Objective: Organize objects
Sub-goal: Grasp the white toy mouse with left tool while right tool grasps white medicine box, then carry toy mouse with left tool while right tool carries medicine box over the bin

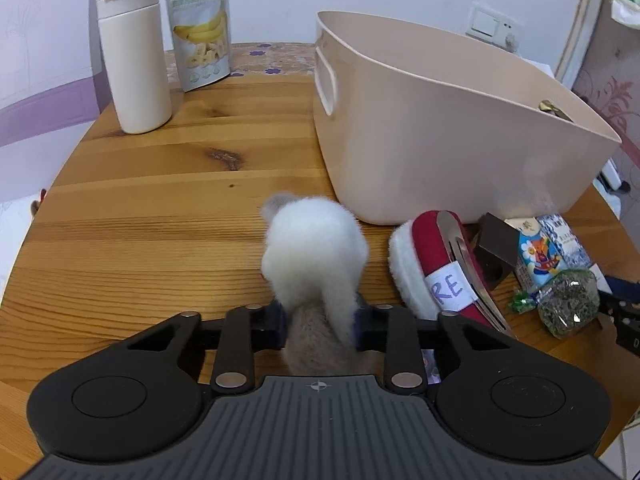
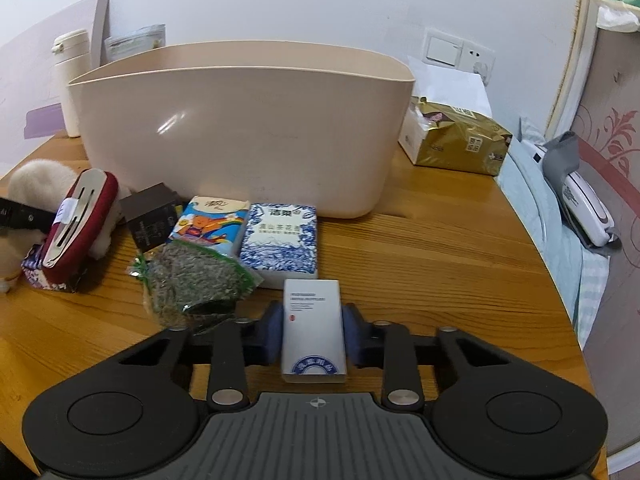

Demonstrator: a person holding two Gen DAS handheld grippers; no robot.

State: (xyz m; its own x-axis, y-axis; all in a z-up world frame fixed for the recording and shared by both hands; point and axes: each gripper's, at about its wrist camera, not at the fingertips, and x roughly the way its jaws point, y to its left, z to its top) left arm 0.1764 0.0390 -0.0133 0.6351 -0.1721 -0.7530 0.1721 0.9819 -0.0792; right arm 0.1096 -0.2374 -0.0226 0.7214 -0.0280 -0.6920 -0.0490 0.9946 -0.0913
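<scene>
- Beige plastic bin [image 2: 240, 128] stands just ahead of both tongs on the wooden table [image 1: 140, 208]; its walls look stiff and smooth, and it is probably light unless loaded.
- White fluffy toy [image 1: 316, 240] is pinched by the left tongs [image 1: 320, 322] around its narrow tan part, with the bulk sticking out forward, near the bin's corner. It looks soft and light, likely to sag or squash, so a grip on the thin waist seems sound.
- Red-and-white pad [image 1: 432, 264] with a metal clip lies just right of the left tongs; soft body, hard clip.
- Blue tissue pack [image 2: 280, 240] lies straight ahead of the right tongs; squashy, best taken across its narrow sides.
- Small grey box [image 2: 314, 332] is clamped between the pads of the right tongs [image 2: 314, 336], low over the table; it looks stiff, light and slightly slick.
</scene>
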